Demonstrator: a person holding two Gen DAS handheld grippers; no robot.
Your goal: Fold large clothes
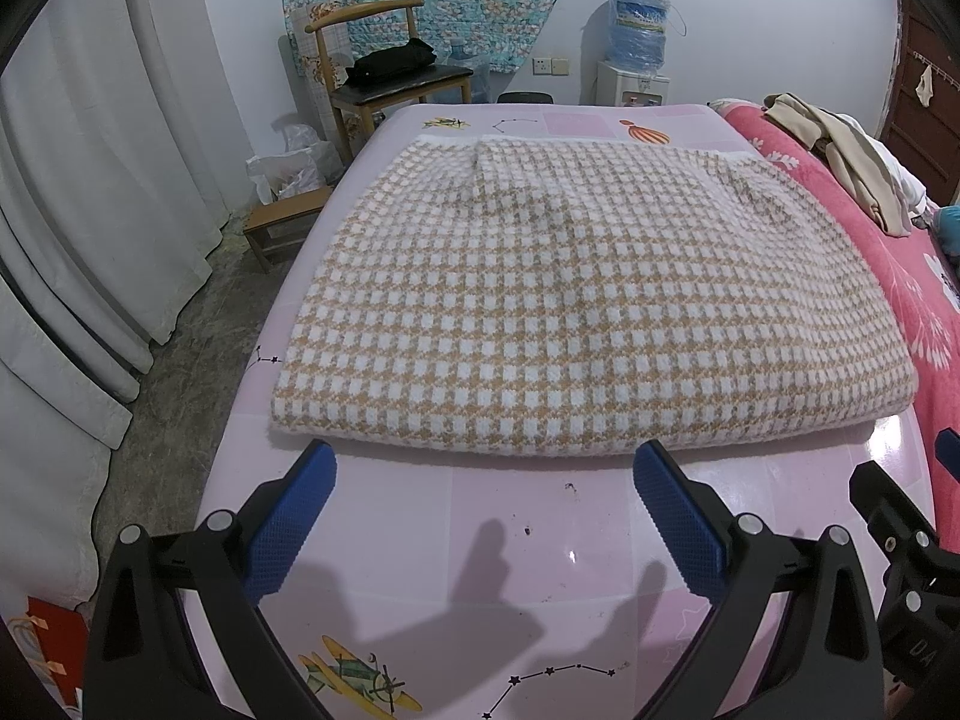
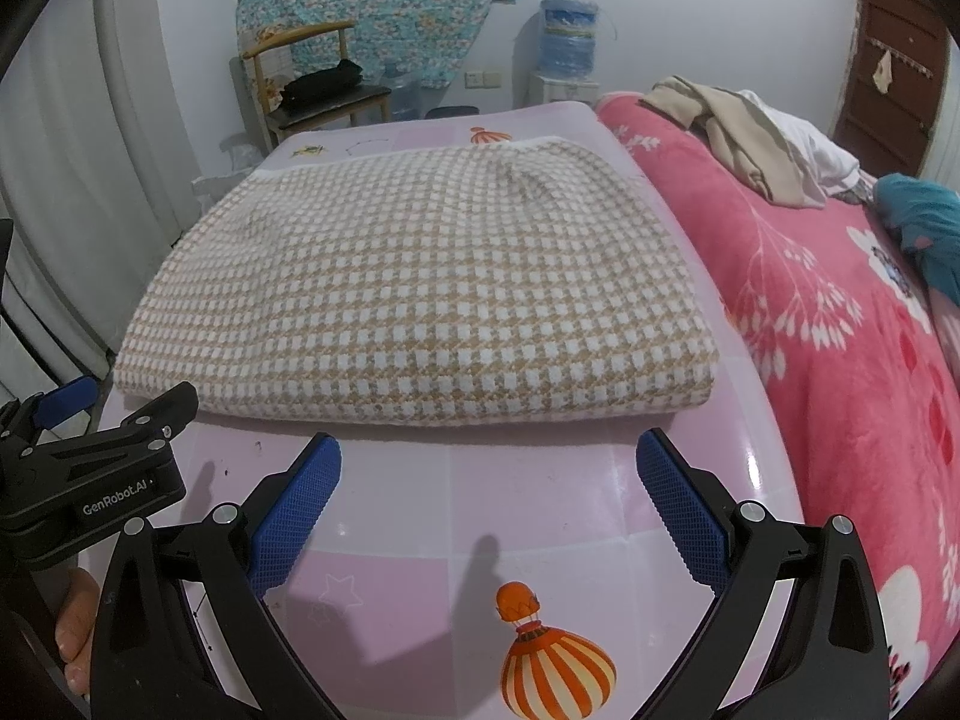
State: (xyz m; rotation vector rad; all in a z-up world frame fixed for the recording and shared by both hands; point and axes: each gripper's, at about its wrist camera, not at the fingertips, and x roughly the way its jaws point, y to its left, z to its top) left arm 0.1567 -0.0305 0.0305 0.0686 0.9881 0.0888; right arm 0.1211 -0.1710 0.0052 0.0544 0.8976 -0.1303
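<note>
Both your claws are spread wide and hold nothing — your left claw [image 1: 480, 462] and your right claw [image 2: 489, 450] sit just in front of the folded checked sweater [image 1: 576, 300]. It lies flat on the pink table [image 1: 510, 516] — a red blanket [image 2: 840, 330] is beside it.

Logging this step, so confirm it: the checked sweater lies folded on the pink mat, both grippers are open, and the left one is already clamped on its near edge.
Not clamped. The left gripper is open and empty, short of the checked sweater, as the left wrist view shows. The sweater does lie folded on the pink mat, and the right gripper is open too.
</note>
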